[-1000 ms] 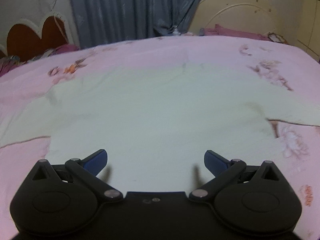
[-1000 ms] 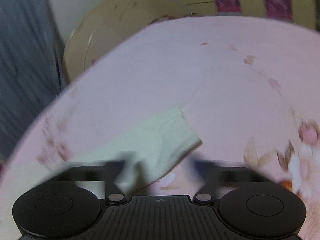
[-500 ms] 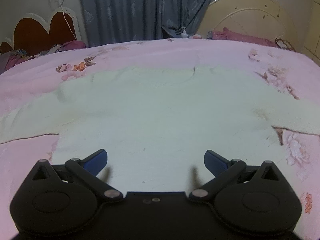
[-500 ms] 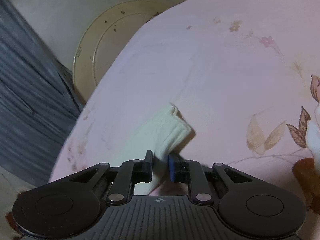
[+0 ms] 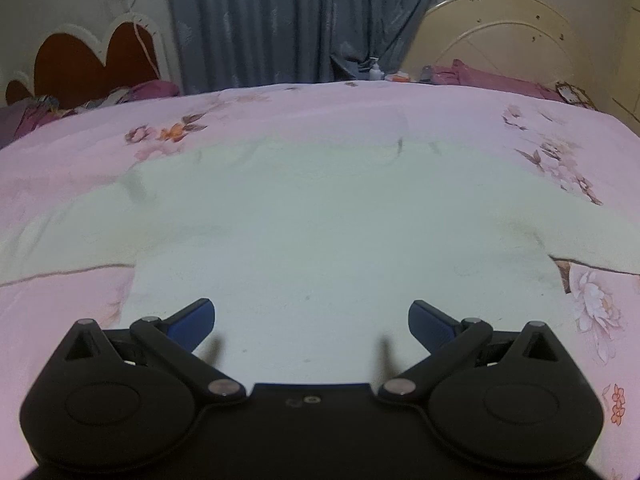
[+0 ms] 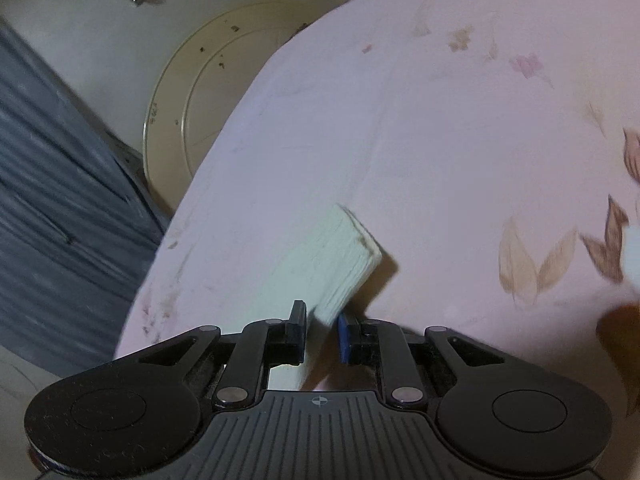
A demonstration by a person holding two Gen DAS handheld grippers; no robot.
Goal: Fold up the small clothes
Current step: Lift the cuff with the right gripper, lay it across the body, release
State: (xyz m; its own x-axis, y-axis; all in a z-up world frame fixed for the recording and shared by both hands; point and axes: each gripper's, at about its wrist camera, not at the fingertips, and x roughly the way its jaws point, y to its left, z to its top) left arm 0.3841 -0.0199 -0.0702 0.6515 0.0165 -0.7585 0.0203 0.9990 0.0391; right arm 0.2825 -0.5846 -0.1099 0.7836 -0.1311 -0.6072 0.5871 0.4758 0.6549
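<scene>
The bed [image 5: 100, 184] carries the pale sweater [image 5: 320, 240] spread flat, sleeves out to both sides, so each fold line is reachable. Your left gripper [image 5: 311, 316] hovers over the hem with its fingers wide and empty, ready to pin or pick the body. Your right gripper [image 6: 323, 330] has its fingers clamped on the sleeve cuff [image 6: 344, 256], which lifts it for folding inward.

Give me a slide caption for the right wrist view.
Right gripper clamped on the ribbed cuff of a pale sleeve, above the pink floral bedspread.
</scene>
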